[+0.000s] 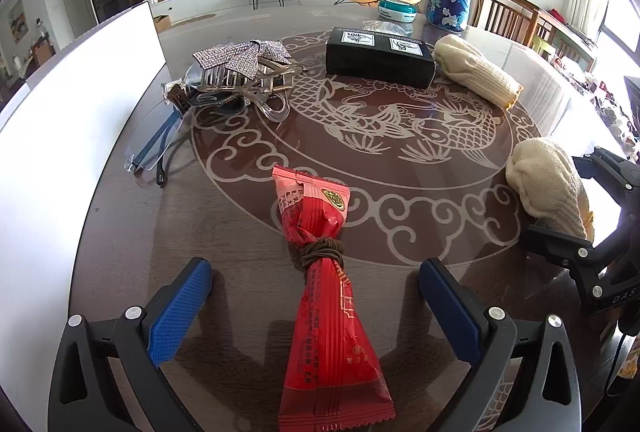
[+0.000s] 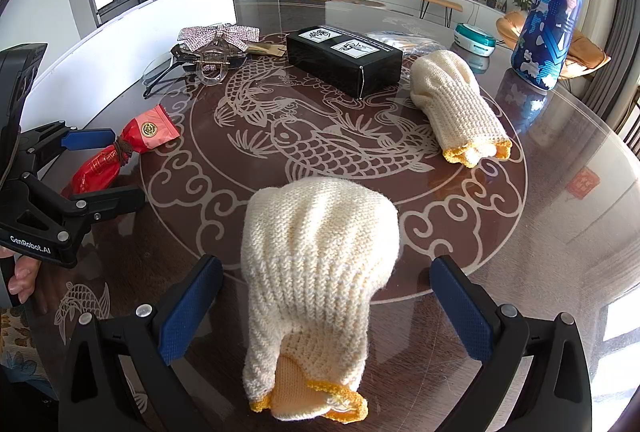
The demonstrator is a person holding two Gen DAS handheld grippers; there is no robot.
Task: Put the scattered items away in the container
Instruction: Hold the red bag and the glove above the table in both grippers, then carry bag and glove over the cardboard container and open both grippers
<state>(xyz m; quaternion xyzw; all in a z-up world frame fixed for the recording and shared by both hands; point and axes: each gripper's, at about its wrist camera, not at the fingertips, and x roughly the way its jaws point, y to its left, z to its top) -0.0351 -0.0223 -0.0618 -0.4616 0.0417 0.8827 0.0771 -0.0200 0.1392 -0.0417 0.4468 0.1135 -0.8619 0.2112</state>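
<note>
The left gripper (image 1: 316, 306) is wide open around the red snack packet (image 1: 326, 296) on the table (image 1: 440, 280); it looks light, crinkly and slippery, so pinch it by the tied middle. The right gripper (image 2: 326, 306) is wide open around a soft, squashy rolled glove (image 2: 316, 272); grab its fat middle. I count two gloves, one packet, one black box (image 2: 344, 54).

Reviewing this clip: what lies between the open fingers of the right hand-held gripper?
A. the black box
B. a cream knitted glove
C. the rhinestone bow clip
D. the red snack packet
B: in the right wrist view the cream knitted glove lies between the spread fingers of the right hand-held gripper, untouched by either.
</note>
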